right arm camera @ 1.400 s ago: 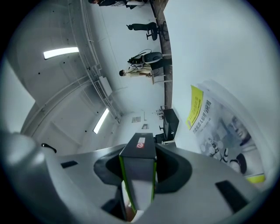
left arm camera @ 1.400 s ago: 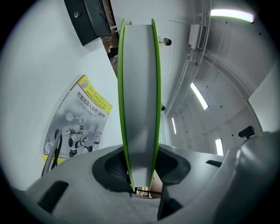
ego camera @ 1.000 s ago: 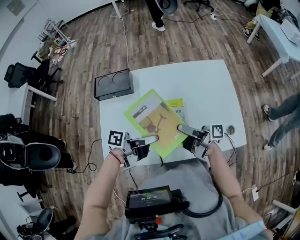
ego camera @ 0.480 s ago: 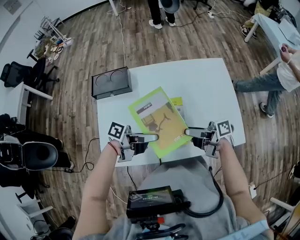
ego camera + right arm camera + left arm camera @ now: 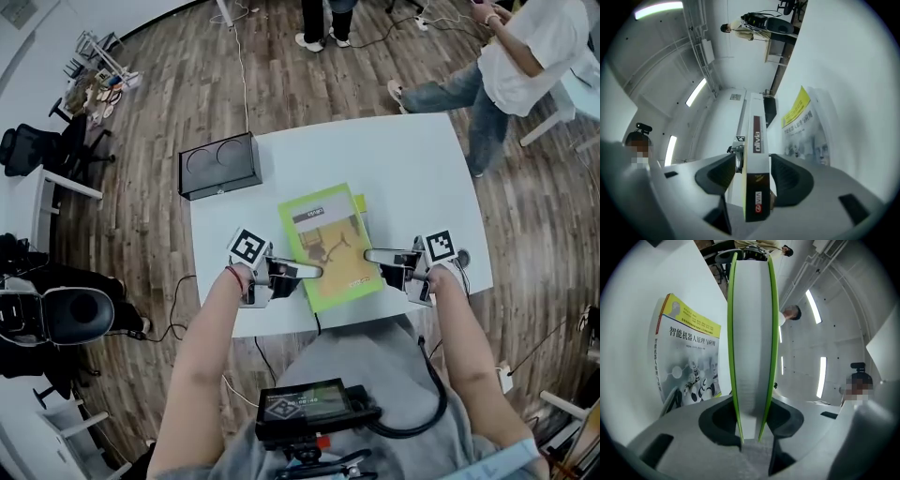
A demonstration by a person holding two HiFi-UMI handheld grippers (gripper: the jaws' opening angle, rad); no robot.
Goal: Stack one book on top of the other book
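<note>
White rectangular table (image 5: 412,159) fills the middle of the head view over a wooden plank floor (image 5: 169,75), with a black box with two round recesses (image 5: 220,165) at its far left corner. Lying flat near the table's front edge, the large green-covered book (image 5: 330,246) covers almost all of the yellow-and-white paperback book (image 5: 360,202), which shows only as a strip along the far right side. Whether the upper book rests fully on the lower one I cannot tell. The left hand-held gripper (image 5: 314,272) clamps the green-covered book's page edge, pads against both covers. The right hand-held gripper (image 5: 368,254) has just been opening its jaws; they stand wide, the book's spine between them and unpressed.
</note>
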